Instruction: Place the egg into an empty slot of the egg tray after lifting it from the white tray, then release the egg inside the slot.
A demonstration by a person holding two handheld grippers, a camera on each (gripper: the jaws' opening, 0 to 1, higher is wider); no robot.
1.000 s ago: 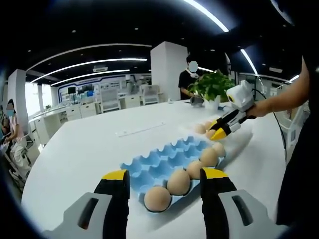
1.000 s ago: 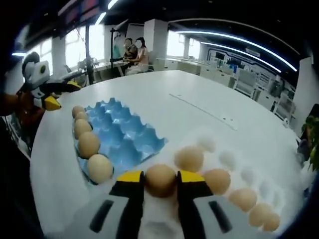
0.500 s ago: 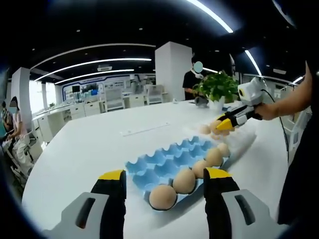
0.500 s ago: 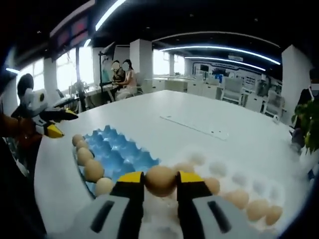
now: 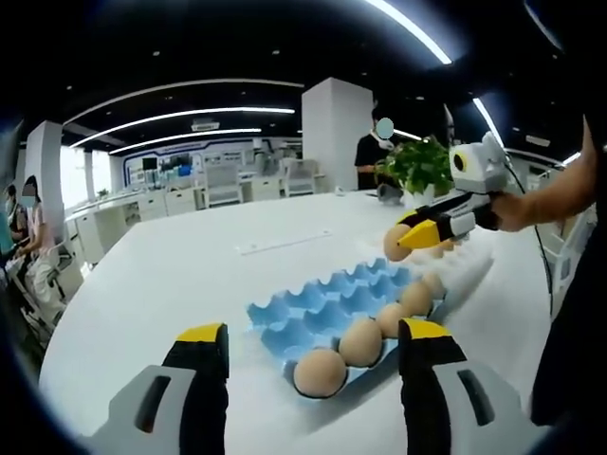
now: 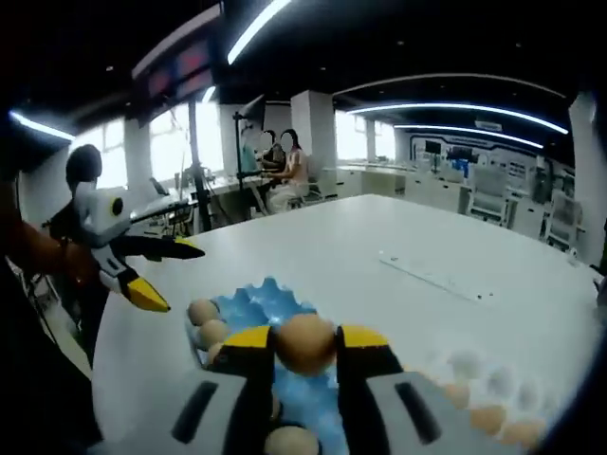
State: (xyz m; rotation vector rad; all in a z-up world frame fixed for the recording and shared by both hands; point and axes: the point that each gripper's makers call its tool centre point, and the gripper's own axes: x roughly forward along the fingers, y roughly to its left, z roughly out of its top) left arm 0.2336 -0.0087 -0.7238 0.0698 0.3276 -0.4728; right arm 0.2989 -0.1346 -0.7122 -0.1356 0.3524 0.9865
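Right gripper (image 6: 304,344), fingers closed on an egg (image 6: 304,342), holds it in the air above the blue egg tray (image 6: 248,308). In the left gripper view the egg (image 5: 396,243) hangs over the tray's (image 5: 313,308) far end. Left gripper (image 5: 313,346), fingers wide apart and empty, hovers near the tray's row of eggs (image 5: 361,341) on the white counter (image 5: 152,284). White tray (image 6: 474,379) lies beside.

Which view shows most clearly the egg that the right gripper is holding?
The right gripper view: the held egg sits large and centred between the right gripper's yellow-tipped jaws. In the left gripper view it is small and distant, half covered by those jaws, above the blue egg tray.
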